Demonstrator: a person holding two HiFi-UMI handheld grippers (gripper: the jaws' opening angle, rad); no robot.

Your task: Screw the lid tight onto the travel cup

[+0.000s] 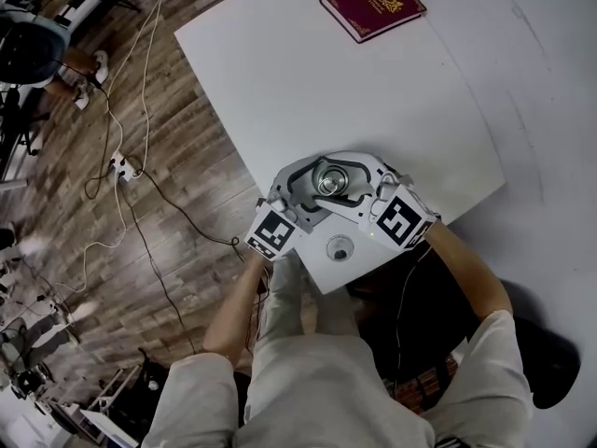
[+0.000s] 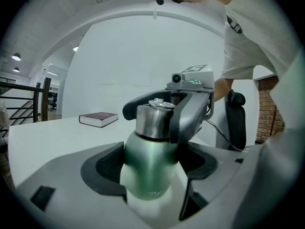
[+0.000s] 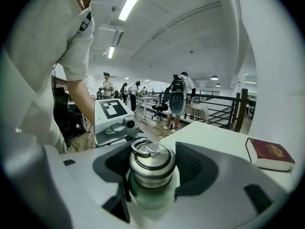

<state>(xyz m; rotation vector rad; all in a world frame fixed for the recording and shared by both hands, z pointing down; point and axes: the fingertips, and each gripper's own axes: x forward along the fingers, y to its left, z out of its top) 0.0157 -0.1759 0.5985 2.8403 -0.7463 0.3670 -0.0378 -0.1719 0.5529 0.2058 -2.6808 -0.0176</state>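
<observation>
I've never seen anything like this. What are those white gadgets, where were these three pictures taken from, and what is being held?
There is no robot here: a person holds a gripper in each hand. One picture looks down from a camera on the person's head; the other two come from cameras riding on the grippers. The left gripper clamps the green travel cup in its jaws. The right gripper has its jaws closed around the steel lid. A red book lies on the white table.
</observation>
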